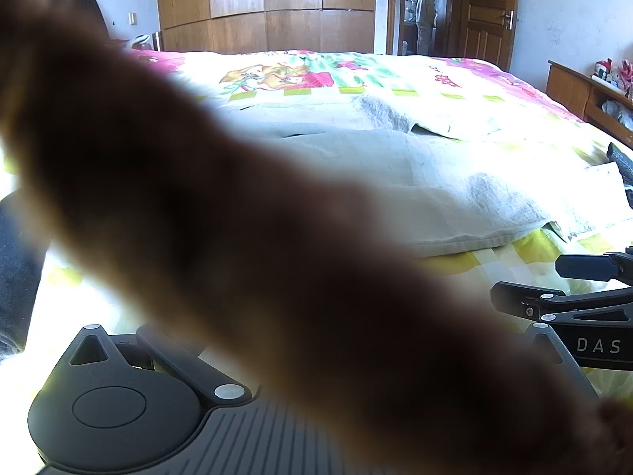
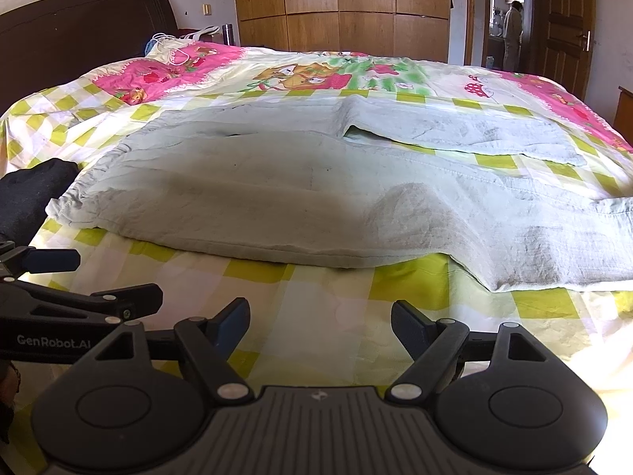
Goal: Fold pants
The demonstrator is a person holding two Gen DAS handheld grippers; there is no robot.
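The pants (image 2: pixel 300 182), pale grey-green, lie spread flat on the bed (image 2: pixel 316 293), waistband toward the left side and 2 legs running to the right. The near leg is rumpled, with a raised fold near its middle; the far leg lies flat, apart from the near one.

The right gripper (image 2: pixel 320 326) sits low at the near edge of the bed, just short of the pants. Its jaws stand wide apart with nothing between them; bare checked sheet shows in the gap.

The left gripper (image 2: pixel 114 281) appears at the left edge of the right wrist view, lying across the frame, its 2 fingers apart and holding nothing. In the left wrist view a blurred brown shape, possibly a finger close to the lens, covers most of the frame.

A person (image 2: pixel 513 35) stands in the far doorway.
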